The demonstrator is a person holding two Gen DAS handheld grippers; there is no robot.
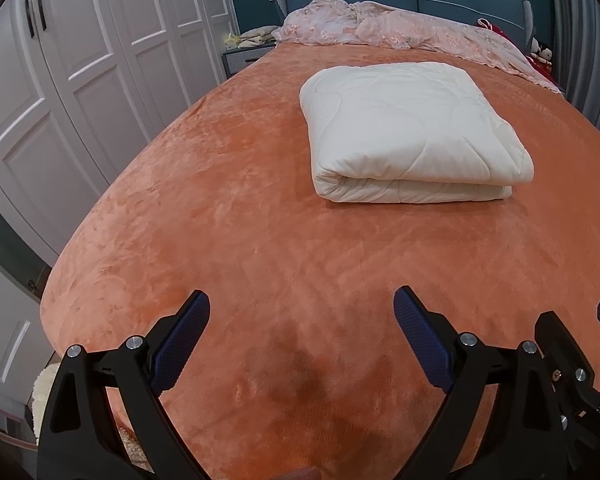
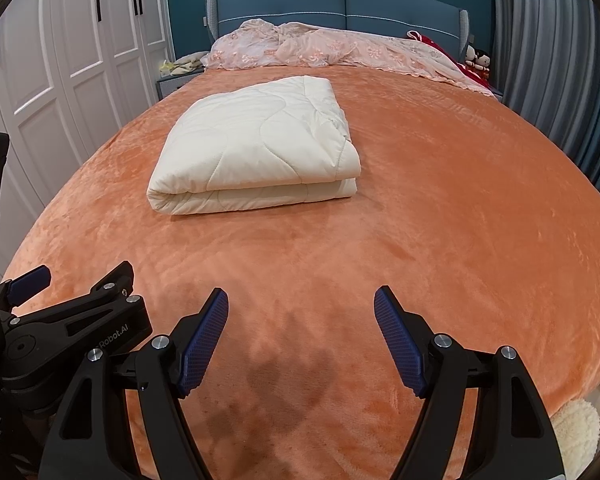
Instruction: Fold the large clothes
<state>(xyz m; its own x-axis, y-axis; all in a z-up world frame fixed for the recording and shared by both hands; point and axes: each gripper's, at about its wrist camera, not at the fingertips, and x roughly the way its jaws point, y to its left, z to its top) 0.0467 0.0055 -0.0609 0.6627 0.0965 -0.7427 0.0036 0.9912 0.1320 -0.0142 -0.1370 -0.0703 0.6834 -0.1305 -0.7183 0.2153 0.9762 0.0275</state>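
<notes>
A cream quilted blanket lies folded into a thick rectangle on the orange bed cover, toward the far half of the bed. It also shows in the right wrist view. My left gripper is open and empty, hovering over the near end of the bed, well short of the blanket. My right gripper is open and empty too, side by side with the left one. The left gripper's body shows at the lower left of the right wrist view.
A crumpled pink lace cover lies along the blue headboard. White wardrobe doors line the left side, grey curtains the right. A nightstand stands at the far left. A fluffy white rug lies by the bed foot.
</notes>
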